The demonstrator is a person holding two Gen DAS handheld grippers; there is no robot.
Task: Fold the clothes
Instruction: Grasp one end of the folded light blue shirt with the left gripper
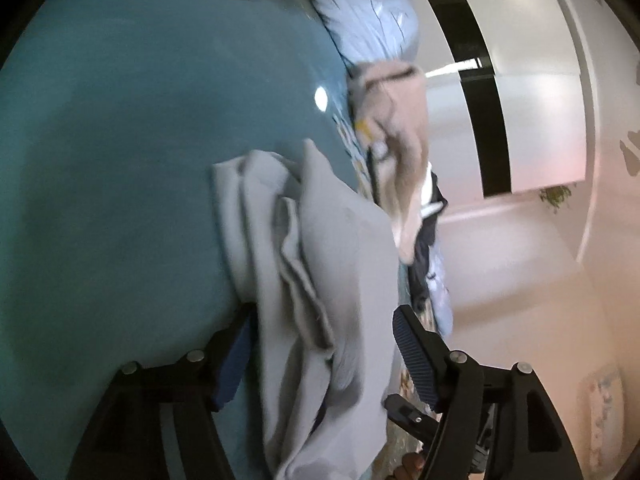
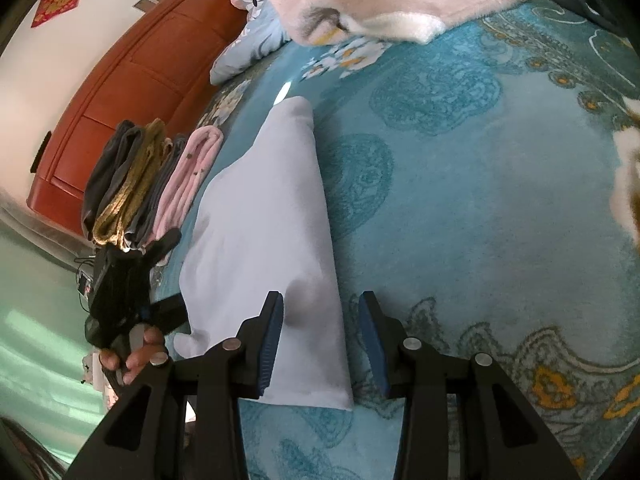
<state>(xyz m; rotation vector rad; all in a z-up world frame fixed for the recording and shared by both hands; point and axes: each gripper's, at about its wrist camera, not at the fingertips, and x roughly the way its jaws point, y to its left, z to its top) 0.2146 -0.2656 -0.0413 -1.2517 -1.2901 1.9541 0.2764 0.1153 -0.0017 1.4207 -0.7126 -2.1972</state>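
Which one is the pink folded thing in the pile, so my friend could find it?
Look at the big teal bedspread by the red-brown headboard. A row of folded clothes stands near that edge. The pink garment is at the row's end, beside the white cloth; the others are dark or mustard.

No readable text; red wall decoration (image 2: 59, 1) illegible.

A teal bedspread (image 2: 460, 184) with paisley and flower patterns covers the bed. A floral blue pillow (image 2: 248, 28) lies near the reddish-brown wooden headboard (image 2: 132, 92). A red paper decoration (image 2: 58, 0) hangs on the white wall. From the left wrist view, a black vertical strip (image 1: 484, 96) crosses a white wall, with a small green plant (image 1: 556, 196) nearby.
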